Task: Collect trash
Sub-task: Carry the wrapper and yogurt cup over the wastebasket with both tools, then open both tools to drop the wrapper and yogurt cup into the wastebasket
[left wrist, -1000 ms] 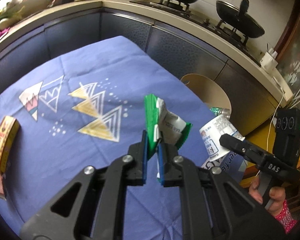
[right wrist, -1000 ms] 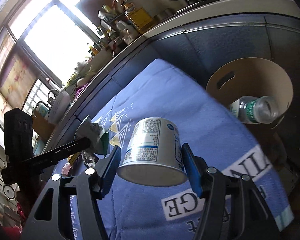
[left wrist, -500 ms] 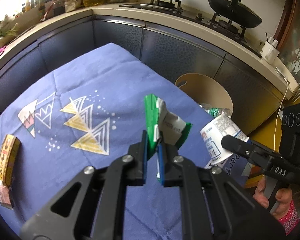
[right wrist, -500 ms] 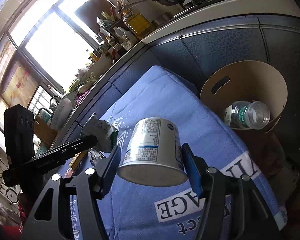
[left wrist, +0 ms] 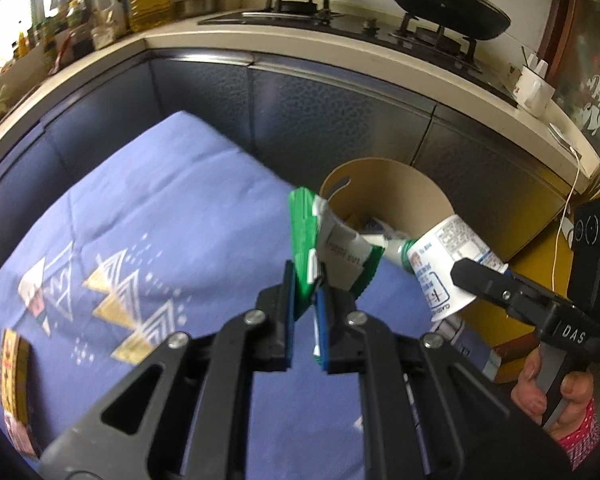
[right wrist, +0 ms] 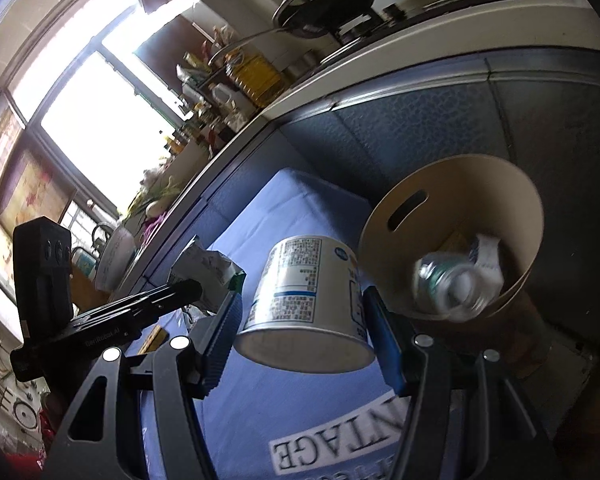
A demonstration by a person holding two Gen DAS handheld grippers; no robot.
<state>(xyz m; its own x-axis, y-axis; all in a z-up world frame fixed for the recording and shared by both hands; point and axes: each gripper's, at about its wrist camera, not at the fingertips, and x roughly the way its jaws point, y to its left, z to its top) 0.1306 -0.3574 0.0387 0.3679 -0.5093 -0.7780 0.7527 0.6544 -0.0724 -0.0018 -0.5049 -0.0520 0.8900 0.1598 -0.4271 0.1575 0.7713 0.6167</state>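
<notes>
The left gripper [left wrist: 305, 286] pinches a crumpled green-and-white wrapper [left wrist: 332, 248] between nearly closed jaws above a blue patterned tablecloth [left wrist: 160, 216], while the right gripper [right wrist: 300, 320] clamps a white printed paper cup [right wrist: 306, 296] (held on its side, open mouth facing the camera) between widely spread pads. In the left wrist view the cup [left wrist: 448, 264] hangs at three o'clock of the wrapper, in front of a round tan bin [left wrist: 416, 188] standing off the table's corner. In the right wrist view the bin [right wrist: 476, 204] sits at two o'clock of the cup, a plastic bottle [right wrist: 448, 284] lying blurred inside. A yellow packet [left wrist: 14, 376] lies on the cloth at eight o'clock.
</notes>
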